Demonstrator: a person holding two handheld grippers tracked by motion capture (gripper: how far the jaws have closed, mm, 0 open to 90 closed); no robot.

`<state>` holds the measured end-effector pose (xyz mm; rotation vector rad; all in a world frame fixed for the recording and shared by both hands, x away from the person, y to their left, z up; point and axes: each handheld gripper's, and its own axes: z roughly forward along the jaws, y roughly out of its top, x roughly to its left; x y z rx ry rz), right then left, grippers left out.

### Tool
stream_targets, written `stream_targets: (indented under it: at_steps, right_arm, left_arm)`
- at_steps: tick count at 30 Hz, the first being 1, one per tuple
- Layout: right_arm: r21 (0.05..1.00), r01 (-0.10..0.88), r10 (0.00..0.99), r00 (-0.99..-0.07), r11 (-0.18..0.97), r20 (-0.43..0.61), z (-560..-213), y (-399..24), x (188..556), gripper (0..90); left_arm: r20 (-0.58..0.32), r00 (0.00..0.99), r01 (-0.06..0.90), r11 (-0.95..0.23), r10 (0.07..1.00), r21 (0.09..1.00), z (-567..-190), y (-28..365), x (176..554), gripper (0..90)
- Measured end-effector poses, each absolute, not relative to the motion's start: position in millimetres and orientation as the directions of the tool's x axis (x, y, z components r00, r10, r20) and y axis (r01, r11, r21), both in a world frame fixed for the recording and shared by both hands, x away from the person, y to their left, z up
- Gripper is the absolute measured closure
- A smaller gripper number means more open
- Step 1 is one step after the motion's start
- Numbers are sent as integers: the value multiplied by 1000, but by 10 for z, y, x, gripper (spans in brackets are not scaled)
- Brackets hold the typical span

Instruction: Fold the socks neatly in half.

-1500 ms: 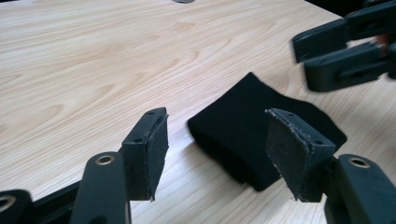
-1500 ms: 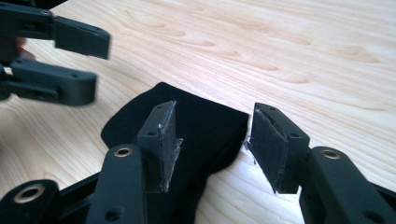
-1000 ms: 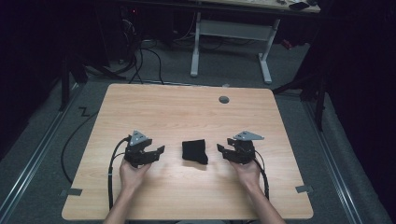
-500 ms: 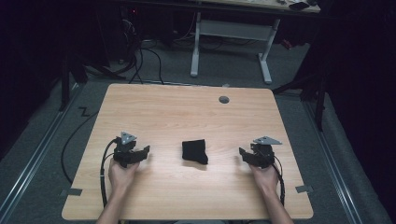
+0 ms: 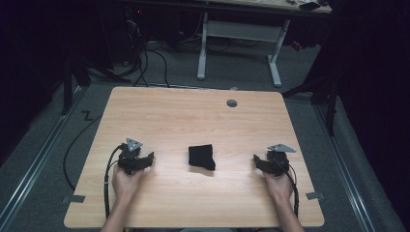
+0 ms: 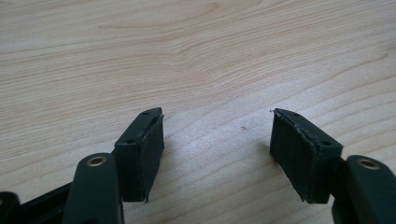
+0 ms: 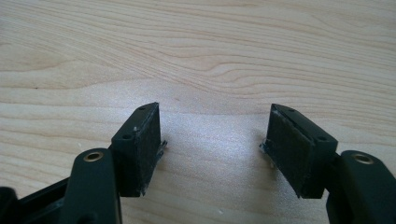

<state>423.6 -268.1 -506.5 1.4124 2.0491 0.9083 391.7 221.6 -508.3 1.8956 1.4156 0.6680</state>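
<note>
pale wood makes up the table (image 5: 193,116), the largest thing in the high view, with a small round grommet hole (image 5: 232,103) near its far edge. grey carpet, cables and a white-legged desk frame (image 5: 239,36) lie beyond it in the dark.

near the middle of the front half sits a black folded cloth (image 5: 201,156), a compact bundle lying flat on the wood, touched by nothing. the left gripper (image 5: 140,162) rests well apart from it on one side, the right gripper (image 5: 261,163) well apart on the other, each held in a hand near the table's front edge.

both sets of jaws stand wide and empty; the right gripper's jaws have just been opening, with nothing between them.

judging by this, the folding looks finished and the hands are at rest either side of the bundle. if more is wanted, the next move calls for bringing a gripper in to the cloth's edge and closing on one layer only.

the high view gives the cloth and both hands together. the left gripper view shows its black pads (image 6: 142,154) low over bare wood grain, and the right gripper view shows its pads (image 7: 140,149) likewise, with small frayed bits at the pad edges.
</note>
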Motion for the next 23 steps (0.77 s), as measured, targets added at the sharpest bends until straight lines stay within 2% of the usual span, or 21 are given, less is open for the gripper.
stream_targets:
  at_steps: [9,23]
  right_arm:
    - [750,616,939,-343,241,-20,-5066,-2680,4233,356]
    - [750,620,942,-335,232,-14,-5065,-2684,4233,356]
  left_arm:
    - [4,288,618,-189,958,763,-5087,2210,3909,313]
    - [4,292,619,-193,956,762,-5086,2209,3901,306]
